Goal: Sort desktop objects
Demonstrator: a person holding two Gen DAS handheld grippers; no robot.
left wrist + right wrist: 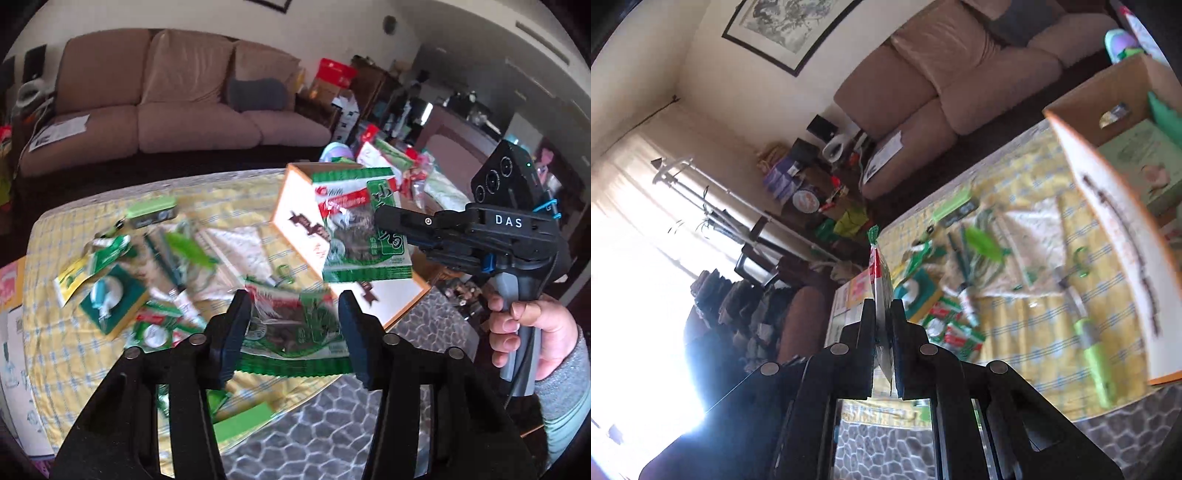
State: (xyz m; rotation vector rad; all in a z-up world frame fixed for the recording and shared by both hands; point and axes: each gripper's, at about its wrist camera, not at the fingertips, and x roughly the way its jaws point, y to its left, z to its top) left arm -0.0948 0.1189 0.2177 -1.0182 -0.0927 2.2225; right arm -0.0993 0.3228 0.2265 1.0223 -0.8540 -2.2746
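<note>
My right gripper is shut on a green and red snack packet and holds it in the air in front of the white and orange cardboard box. In the right wrist view the packet stands edge-on between the shut fingers, and the box lies to the right. My left gripper is open above a second green snack packet lying on the yellow checked tablecloth. I cannot tell whether the fingers touch it.
Small green packets, a green and white box, a green pen and papers are scattered over the cloth. A beige sofa stands behind the table. Patterned grey floor lies beyond the table's near edge.
</note>
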